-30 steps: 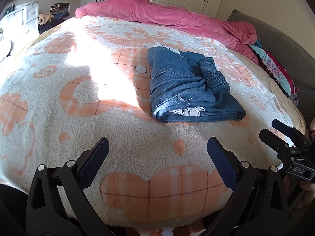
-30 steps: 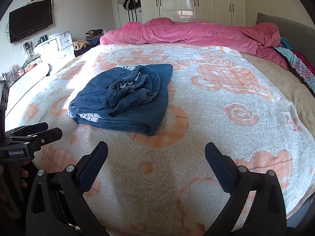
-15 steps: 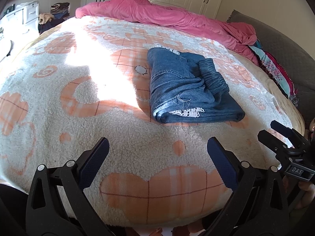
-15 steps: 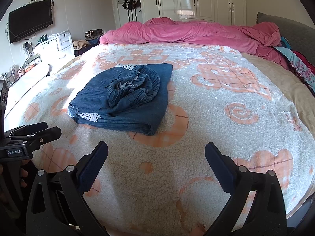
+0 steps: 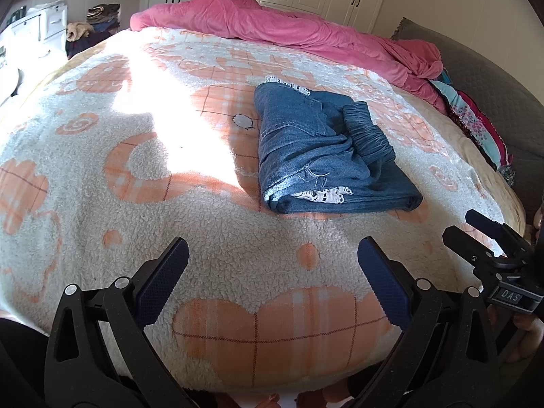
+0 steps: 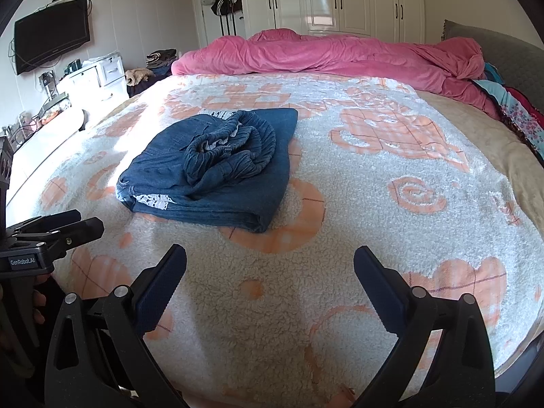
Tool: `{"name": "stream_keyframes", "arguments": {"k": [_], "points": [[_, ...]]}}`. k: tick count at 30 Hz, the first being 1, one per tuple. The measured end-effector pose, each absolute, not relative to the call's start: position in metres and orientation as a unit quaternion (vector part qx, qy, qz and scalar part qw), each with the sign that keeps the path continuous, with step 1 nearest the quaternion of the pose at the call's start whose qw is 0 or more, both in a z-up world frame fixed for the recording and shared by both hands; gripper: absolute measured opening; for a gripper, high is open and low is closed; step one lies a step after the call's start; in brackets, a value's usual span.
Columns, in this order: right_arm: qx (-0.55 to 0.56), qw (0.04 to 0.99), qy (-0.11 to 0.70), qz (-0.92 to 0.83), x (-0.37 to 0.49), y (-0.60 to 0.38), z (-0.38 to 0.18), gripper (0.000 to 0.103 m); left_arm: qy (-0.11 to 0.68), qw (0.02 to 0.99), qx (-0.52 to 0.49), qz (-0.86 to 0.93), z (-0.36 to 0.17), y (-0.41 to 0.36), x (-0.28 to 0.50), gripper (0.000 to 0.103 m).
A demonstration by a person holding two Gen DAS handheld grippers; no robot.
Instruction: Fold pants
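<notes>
The blue denim pants (image 5: 319,156) lie folded in a compact bundle on the fleece blanket (image 5: 136,183), with the elastic waistband on top and white lace trim at the near edge. They also show in the right wrist view (image 6: 214,170). My left gripper (image 5: 272,282) is open and empty, held back near the bed's front edge, well short of the pants. My right gripper (image 6: 270,285) is open and empty too, also apart from the pants. Each gripper shows at the edge of the other's view.
A pink duvet (image 6: 323,54) is bunched along the far side of the bed. Patterned clothes (image 5: 476,125) lie at the right edge by a grey headboard (image 5: 489,78). White drawers (image 6: 98,78), a wall TV (image 6: 51,44) and wardrobes (image 6: 340,0) stand beyond.
</notes>
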State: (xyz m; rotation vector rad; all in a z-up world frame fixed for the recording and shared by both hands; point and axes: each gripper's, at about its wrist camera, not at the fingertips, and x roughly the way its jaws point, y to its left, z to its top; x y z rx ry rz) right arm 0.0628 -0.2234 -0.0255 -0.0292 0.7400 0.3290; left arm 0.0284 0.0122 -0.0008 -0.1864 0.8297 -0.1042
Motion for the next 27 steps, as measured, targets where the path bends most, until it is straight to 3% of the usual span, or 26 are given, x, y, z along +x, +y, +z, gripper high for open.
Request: {"name": "stream_keyframes", "arguments": {"k": [27], "points": [[-0.010,0.921,0.369,0.127,0.068,-0.234,-0.026,0.098,0.412,0.909,-0.065,-0.011,0.002,0.015,0.036,0.094]]}}
